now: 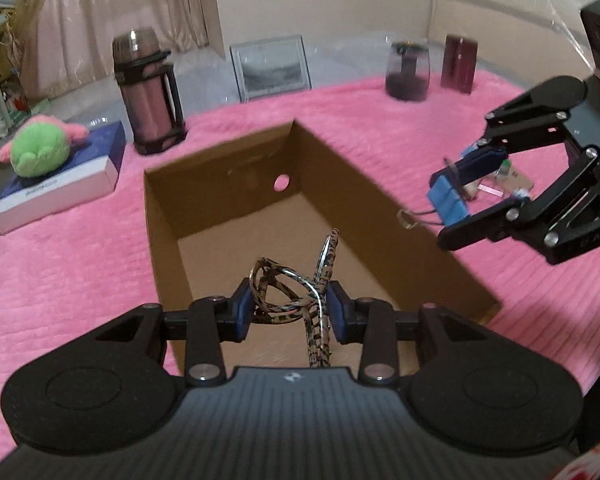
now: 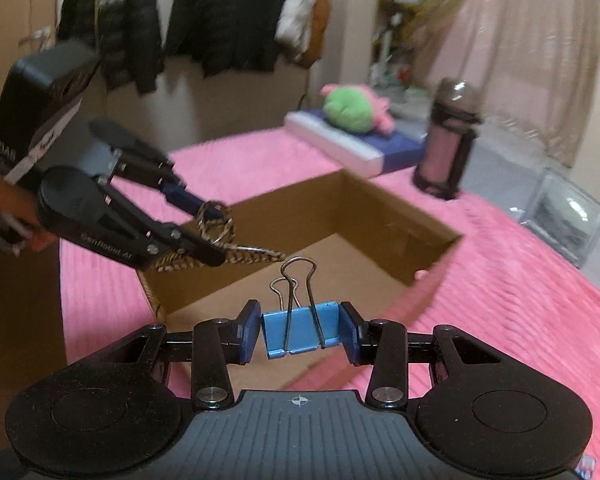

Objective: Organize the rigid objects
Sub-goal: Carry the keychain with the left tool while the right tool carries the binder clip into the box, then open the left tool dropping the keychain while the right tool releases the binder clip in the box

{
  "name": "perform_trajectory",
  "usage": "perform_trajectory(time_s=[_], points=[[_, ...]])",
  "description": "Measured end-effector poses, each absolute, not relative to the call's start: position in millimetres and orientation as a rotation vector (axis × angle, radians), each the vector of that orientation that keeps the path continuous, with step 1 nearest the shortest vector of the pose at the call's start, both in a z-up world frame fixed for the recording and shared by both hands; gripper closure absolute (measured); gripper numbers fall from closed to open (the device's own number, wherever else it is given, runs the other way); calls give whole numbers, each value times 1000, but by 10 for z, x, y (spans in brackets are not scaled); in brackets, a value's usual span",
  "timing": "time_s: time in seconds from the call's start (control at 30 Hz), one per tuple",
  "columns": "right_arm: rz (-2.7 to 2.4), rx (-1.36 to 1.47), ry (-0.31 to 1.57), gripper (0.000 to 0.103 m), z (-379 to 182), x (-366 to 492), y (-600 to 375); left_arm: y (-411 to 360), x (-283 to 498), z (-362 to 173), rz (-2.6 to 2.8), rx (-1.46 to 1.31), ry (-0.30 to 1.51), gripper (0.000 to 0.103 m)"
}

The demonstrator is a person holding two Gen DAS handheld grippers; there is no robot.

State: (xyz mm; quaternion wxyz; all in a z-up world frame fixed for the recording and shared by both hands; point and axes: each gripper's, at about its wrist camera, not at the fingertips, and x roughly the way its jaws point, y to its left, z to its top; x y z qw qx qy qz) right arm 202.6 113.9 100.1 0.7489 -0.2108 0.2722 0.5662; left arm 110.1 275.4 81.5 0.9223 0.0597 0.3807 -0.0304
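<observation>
Hovering over the open cardboard box [image 1: 236, 184] at frame centre, the left gripper [image 1: 290, 312] is clamped on leopard-print glasses [image 1: 296, 280] while the right gripper [image 2: 300, 334] pinches a blue binder clip [image 2: 300, 334] by its ends. Risk here: the glasses look caught only by tangled arms, I think, so a jolt could spill them onto the pink bedspread [image 1: 80, 240]. The box's near rim sits just under both grippers, its floor is bare, and they crowd each other at the right wall.
</observation>
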Motion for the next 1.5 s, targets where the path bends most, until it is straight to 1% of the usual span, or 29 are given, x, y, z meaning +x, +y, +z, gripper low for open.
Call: perform_trajectory(time_s=[0.2, 0.6, 1.1, 1.5], points=[[1261, -603, 660, 64, 700, 2134, 1555, 2905, 1241, 573, -106, 170, 857, 70], [1287, -913, 797, 64, 206, 2187, 2055, 2971, 1506, 216, -209, 276, 1001, 70], [1287, -1109, 874, 64, -218, 2270, 2337, 2894, 1669, -53, -321, 415, 1071, 70], [1291, -1173, 939, 64, -334, 2252, 2358, 2880, 1848, -171, -340, 435, 1165, 70]])
